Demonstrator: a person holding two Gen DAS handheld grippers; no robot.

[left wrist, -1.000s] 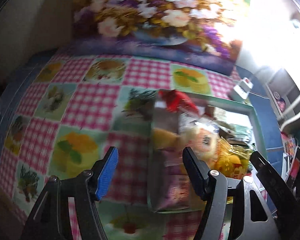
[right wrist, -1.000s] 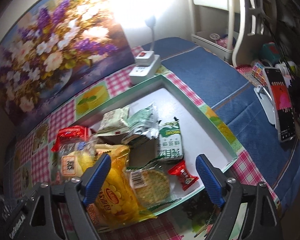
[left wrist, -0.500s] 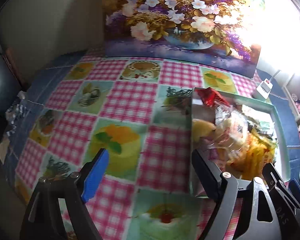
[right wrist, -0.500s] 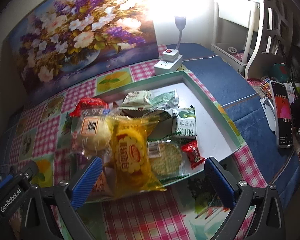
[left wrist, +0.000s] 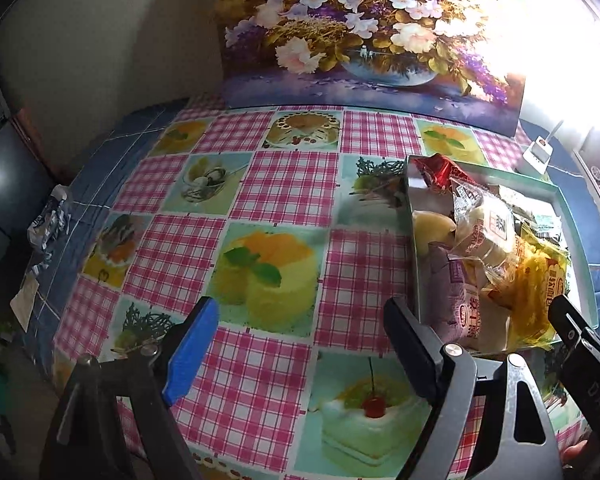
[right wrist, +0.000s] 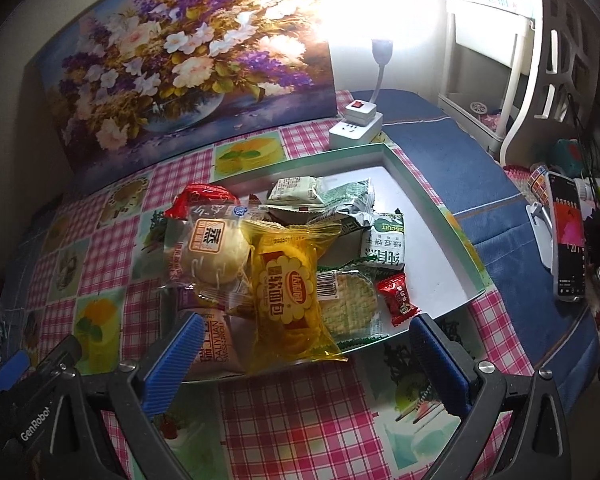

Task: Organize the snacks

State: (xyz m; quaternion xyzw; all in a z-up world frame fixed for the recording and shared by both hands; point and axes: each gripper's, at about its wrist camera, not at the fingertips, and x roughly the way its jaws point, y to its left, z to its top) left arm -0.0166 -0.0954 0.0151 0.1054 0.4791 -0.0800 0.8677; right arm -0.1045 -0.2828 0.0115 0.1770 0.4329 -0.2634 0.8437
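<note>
A green-rimmed white tray [right wrist: 432, 216] lies on the checked tablecloth and holds several snack packs: a yellow bread pack [right wrist: 290, 292], a clear-wrapped bun [right wrist: 212, 252], a round cracker pack [right wrist: 350, 300], a small red candy [right wrist: 400, 298], green biscuit packs [right wrist: 384, 244] and a red pack [right wrist: 198, 196]. My right gripper [right wrist: 304, 360] is open and empty, just in front of the tray's near edge. My left gripper [left wrist: 300, 352] is open and empty over the cloth, left of the tray [left wrist: 576, 240]. The bun [left wrist: 488, 232] and yellow pack [left wrist: 540, 280] show there too.
A flower painting [right wrist: 188, 60] leans against the wall behind the table. A white power strip [right wrist: 354, 128] with a lamp sits behind the tray. A phone [right wrist: 568, 236] on a stand is at the right on the blue cloth. Crumpled wrappers [left wrist: 48, 220] lie at the far left.
Both grippers have pulled back and away from the tray, so more of the table shows. The left gripper has shifted left off the tray. Both stayed open and empty.
</note>
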